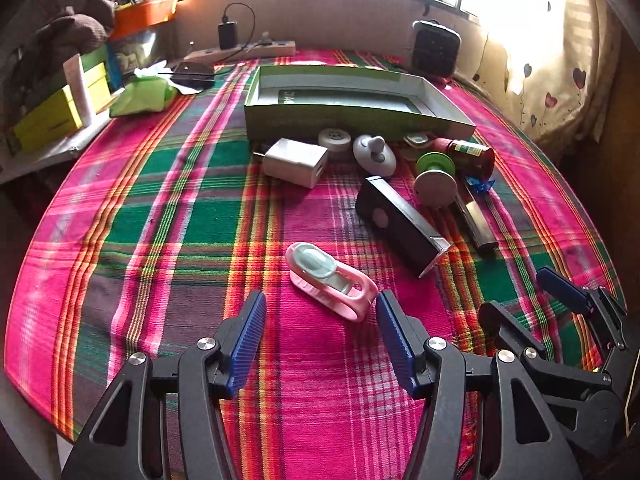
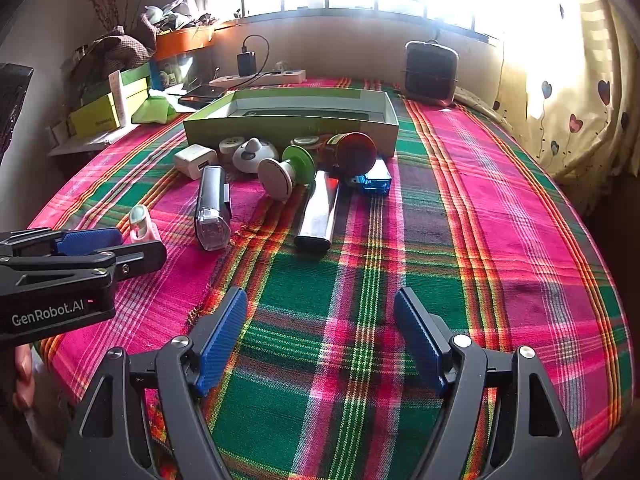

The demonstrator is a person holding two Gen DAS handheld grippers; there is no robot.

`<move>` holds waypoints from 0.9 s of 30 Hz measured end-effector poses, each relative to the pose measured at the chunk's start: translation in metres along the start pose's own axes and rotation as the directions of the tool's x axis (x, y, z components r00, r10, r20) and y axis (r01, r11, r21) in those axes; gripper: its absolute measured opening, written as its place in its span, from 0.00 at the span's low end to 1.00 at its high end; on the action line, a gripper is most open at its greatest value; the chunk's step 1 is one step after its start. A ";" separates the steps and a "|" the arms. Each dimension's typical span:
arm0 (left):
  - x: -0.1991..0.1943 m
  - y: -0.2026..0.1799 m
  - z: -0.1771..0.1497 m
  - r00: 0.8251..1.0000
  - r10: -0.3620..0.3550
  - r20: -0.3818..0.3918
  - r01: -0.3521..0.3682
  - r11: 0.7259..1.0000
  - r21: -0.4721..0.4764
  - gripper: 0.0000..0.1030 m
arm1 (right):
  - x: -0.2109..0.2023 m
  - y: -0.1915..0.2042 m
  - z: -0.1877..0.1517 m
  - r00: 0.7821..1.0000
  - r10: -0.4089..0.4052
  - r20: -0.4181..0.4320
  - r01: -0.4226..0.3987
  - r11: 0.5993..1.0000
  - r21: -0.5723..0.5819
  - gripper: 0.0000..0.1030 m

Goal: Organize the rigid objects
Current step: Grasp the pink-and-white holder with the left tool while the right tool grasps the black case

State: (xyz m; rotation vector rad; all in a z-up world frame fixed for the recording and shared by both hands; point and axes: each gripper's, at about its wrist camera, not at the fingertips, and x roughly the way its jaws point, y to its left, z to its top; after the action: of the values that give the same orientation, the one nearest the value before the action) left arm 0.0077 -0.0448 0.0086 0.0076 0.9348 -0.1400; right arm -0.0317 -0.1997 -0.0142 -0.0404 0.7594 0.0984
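Several small rigid objects lie across the plaid cloth (image 2: 460, 208) in front of a shallow green box (image 1: 352, 120) near the top centre of both views. Closest to us in the left wrist view is the pink clip (image 1: 332, 280), just below frame centre; its long axis runs from upper left to lower right, the loop end towards our right pad. It is pale pink plastic with a grey-green oval inset. Beyond it the black rectangular device (image 1: 400, 224) slants the same way, its silvery end at the lower right. In the right wrist view the chrome tube (image 2: 318, 216) points nearly straight up the frame, with the spool (image 2: 286, 172) of green and white discs at its top. Our left gripper (image 1: 320, 340) is spread wide, holding nothing, its right blue pad just beside the clip's loop; we cannot tell whether they touch. Our right gripper (image 2: 320, 340) is likewise spread wide over bare cloth, grasping nothing.
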 end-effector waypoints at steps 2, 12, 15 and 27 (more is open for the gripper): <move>0.000 0.006 -0.002 1.000 0.013 0.004 -0.013 1.000 0.000 0.55 | 0.001 0.000 0.001 1.000 -0.002 -0.004 0.002 1.000 0.001 0.74; -0.001 0.046 0.003 1.000 0.019 0.015 -0.018 0.998 -0.067 0.55 | 0.004 0.006 0.007 0.999 -0.012 -0.050 0.012 1.000 -0.003 0.74; 0.000 0.047 0.005 1.000 -0.014 0.011 0.015 0.998 -0.065 0.55 | 0.005 0.009 0.009 0.998 0.022 -0.060 -0.022 1.000 0.000 0.74; 0.015 0.037 0.023 0.999 -0.046 0.006 0.046 0.999 0.027 0.55 | 0.010 0.039 0.040 0.992 0.124 -0.018 -0.124 0.991 -0.058 0.74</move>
State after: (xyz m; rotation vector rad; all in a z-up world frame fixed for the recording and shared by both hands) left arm 0.0394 -0.0110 0.0078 0.0107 0.9272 -0.1956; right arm -0.0014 -0.1568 0.0077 -0.0503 0.7735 0.2391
